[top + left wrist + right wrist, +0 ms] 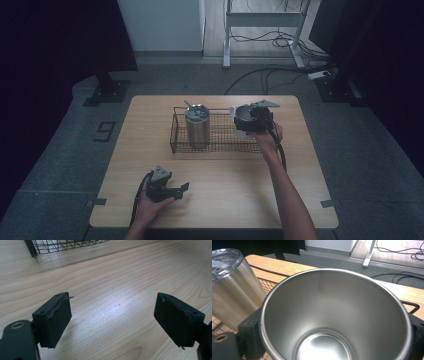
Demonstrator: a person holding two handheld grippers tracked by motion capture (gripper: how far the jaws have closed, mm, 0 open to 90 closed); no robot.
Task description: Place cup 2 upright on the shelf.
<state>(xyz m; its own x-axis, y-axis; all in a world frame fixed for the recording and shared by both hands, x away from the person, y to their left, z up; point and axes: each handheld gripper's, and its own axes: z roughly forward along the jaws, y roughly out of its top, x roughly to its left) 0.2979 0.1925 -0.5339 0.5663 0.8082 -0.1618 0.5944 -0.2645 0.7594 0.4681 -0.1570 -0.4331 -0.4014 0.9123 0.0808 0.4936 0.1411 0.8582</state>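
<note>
My right gripper [254, 120] is clamped on an open steel cup [332, 315], jaws pressed against its outer wall on both sides, holding it over the right end of the wire basket [176, 131]. Just left of the cup stands a lidded steel tumbler [197, 125] in the basket. My left gripper [112, 317] rests well nearer me over bare table [120, 285], jaws spread wide with nothing between them.

Lidded tumbler [198, 126] in wire basket [176, 136], open cup [243, 118] rightward.
</note>
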